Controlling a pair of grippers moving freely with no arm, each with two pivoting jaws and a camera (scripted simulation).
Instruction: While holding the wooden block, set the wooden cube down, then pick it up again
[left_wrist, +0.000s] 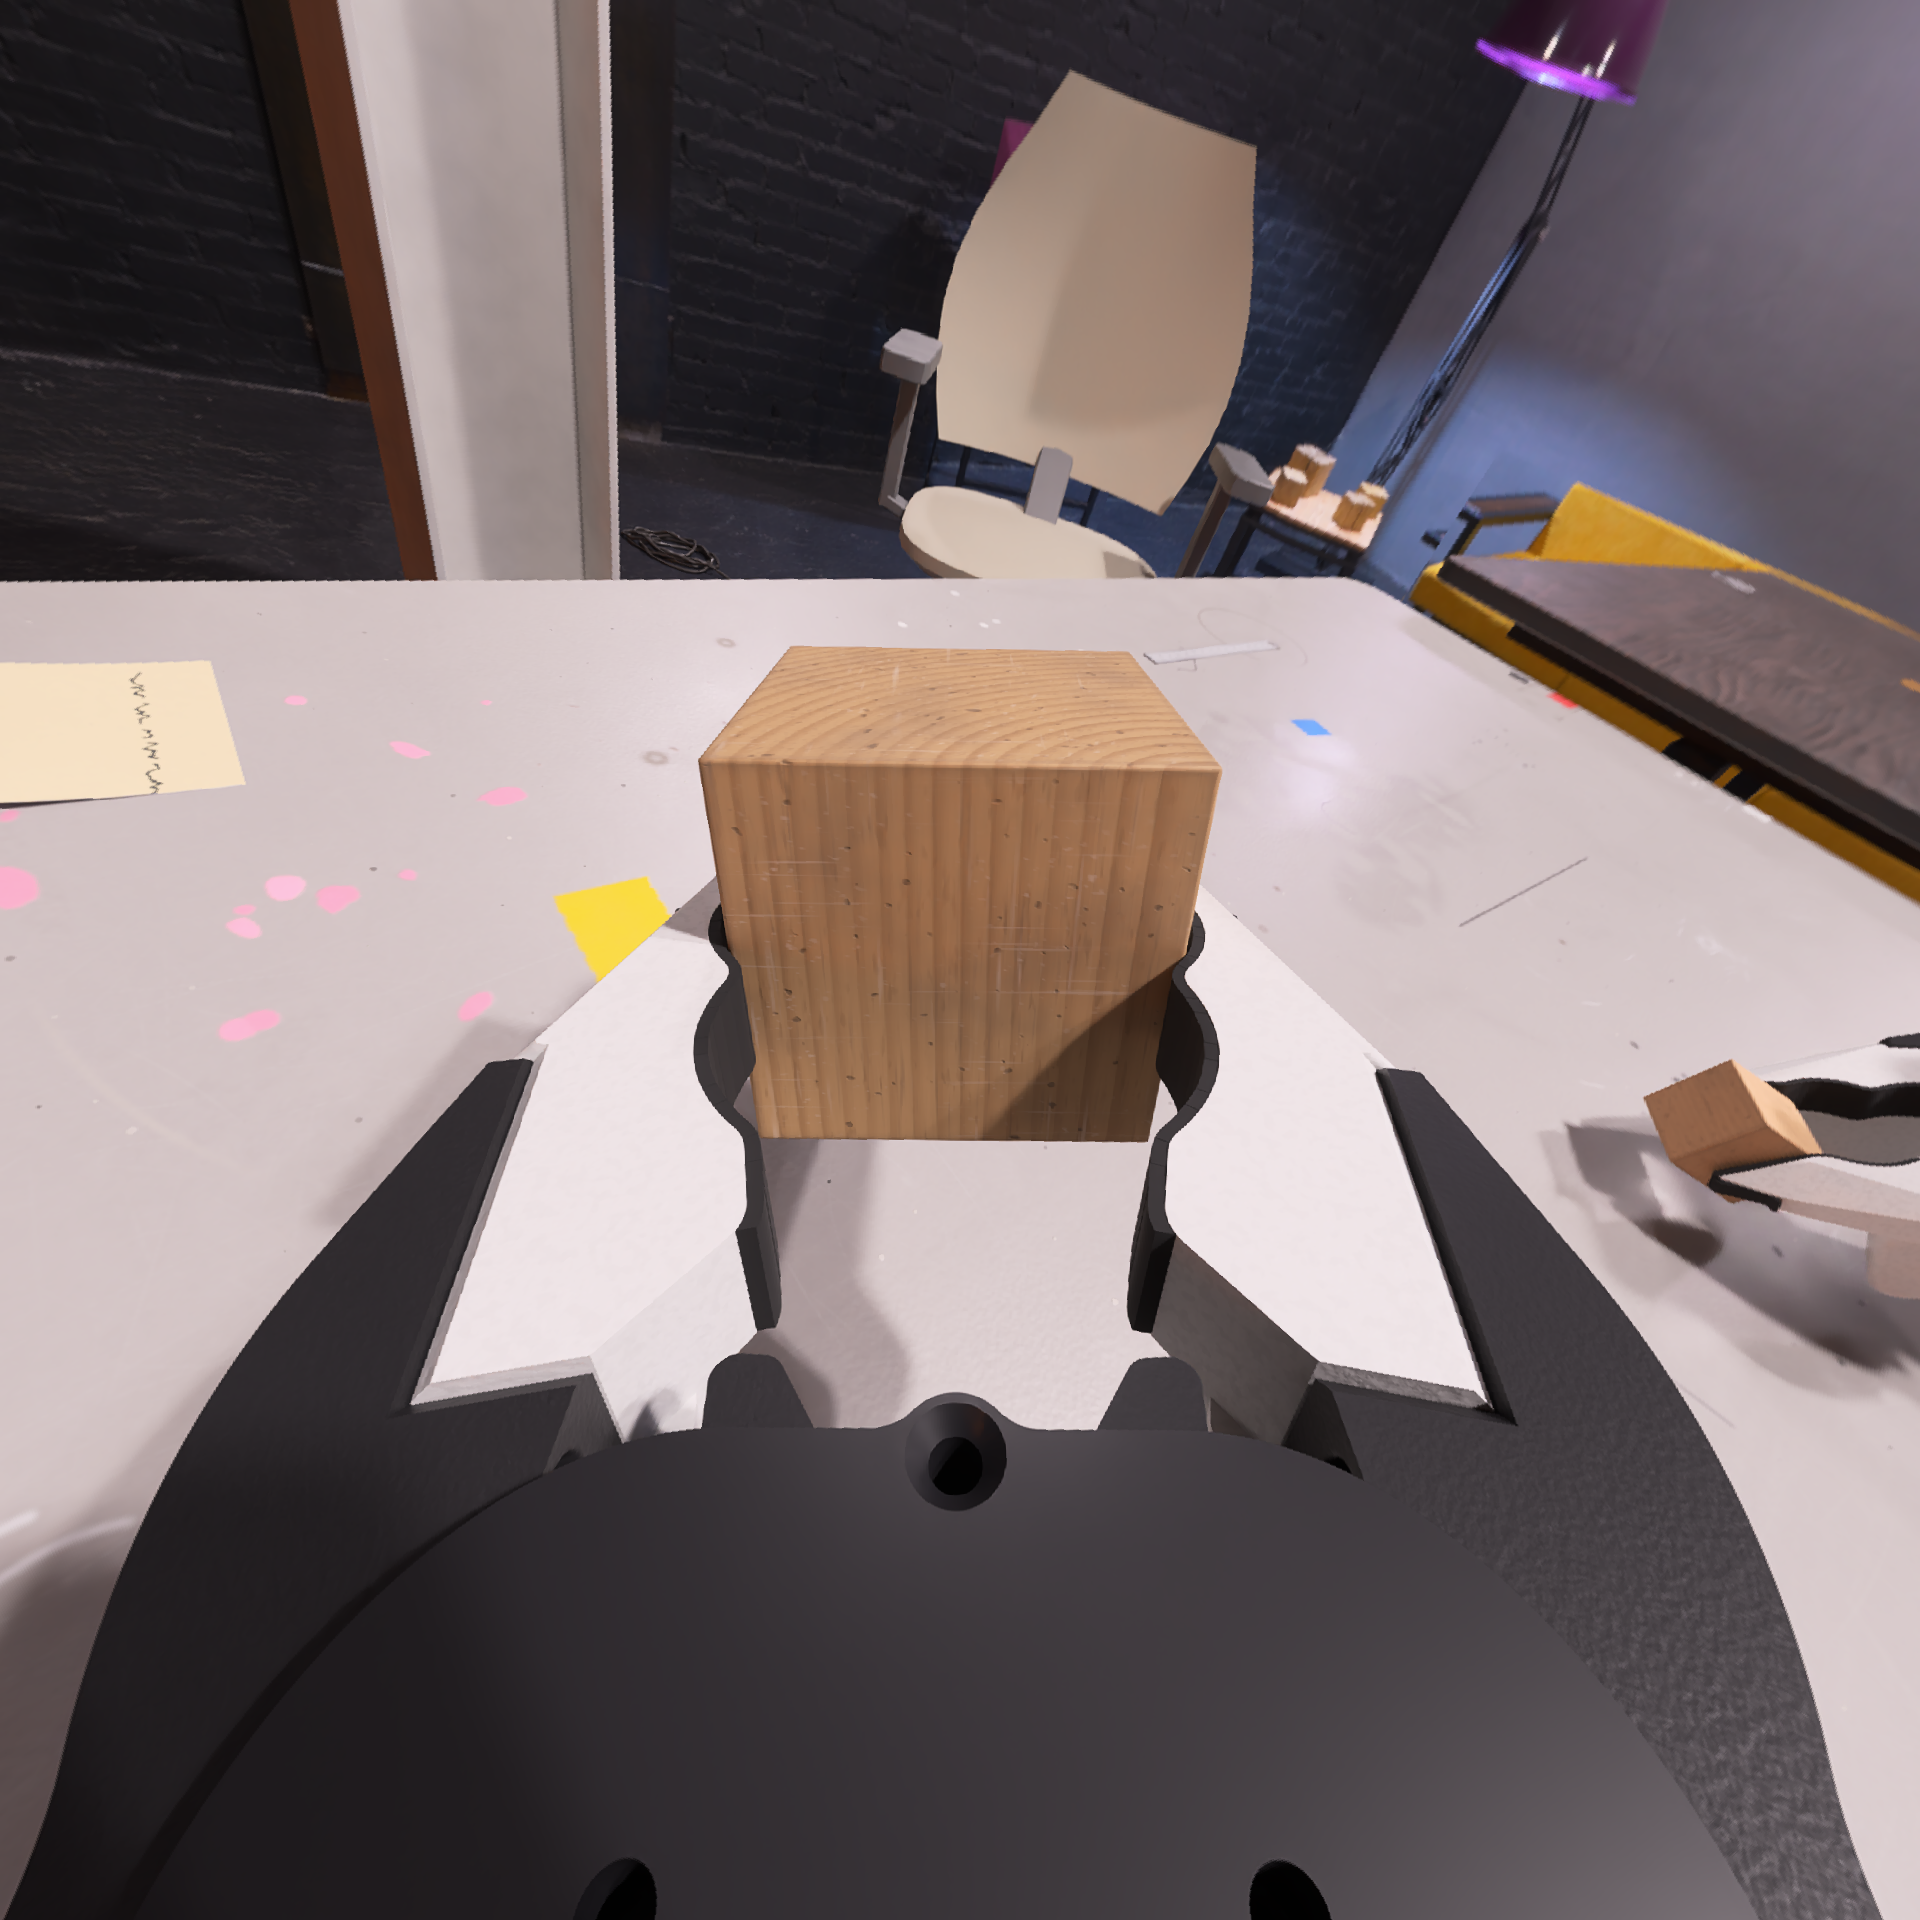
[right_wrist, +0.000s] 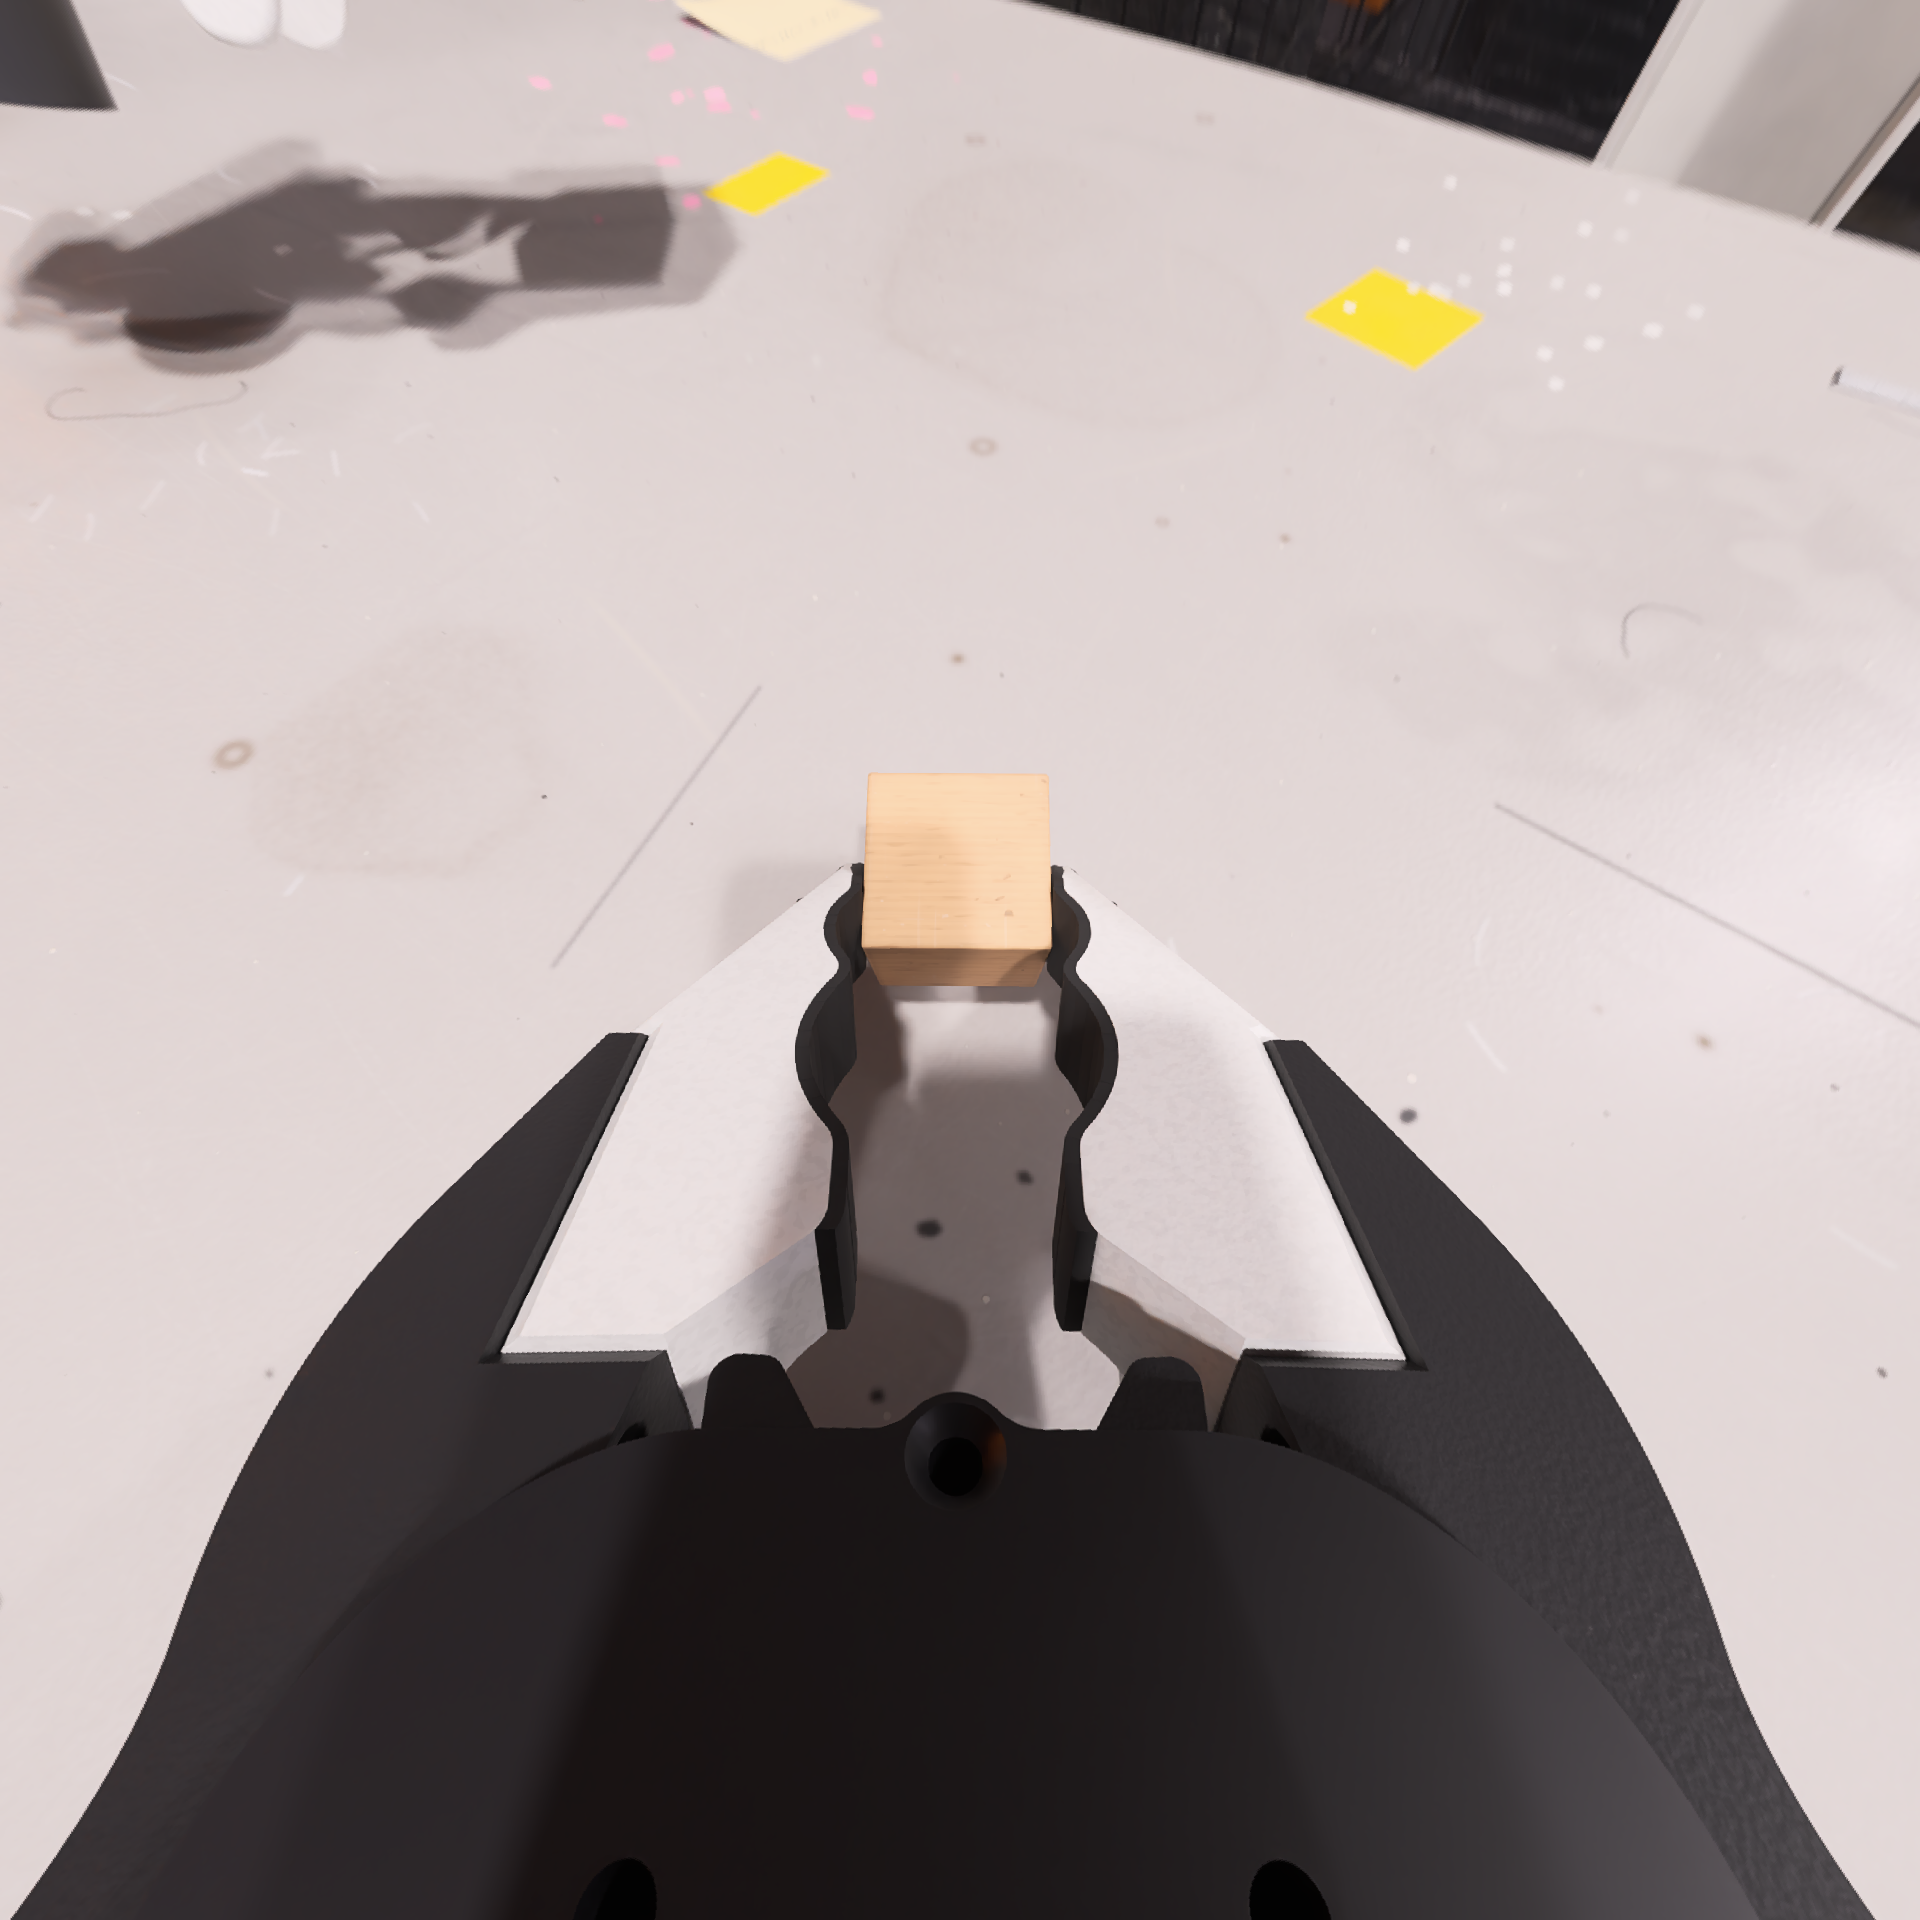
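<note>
Left wrist view, item one: your left gripper (left_wrist: 954, 1023) is clamped on the large grained wooden block (left_wrist: 956, 894), fingers pressed to both side faces, holding it above the grey table (left_wrist: 364, 1039) so it stays out of play. Item two, right wrist view: your right gripper (right_wrist: 956, 925) pinches the small pale wooden cube (right_wrist: 954, 878) at the fingertips, low over bare tabletop, likely ready for set-down; whether it touches the surface is unclear.
</note>
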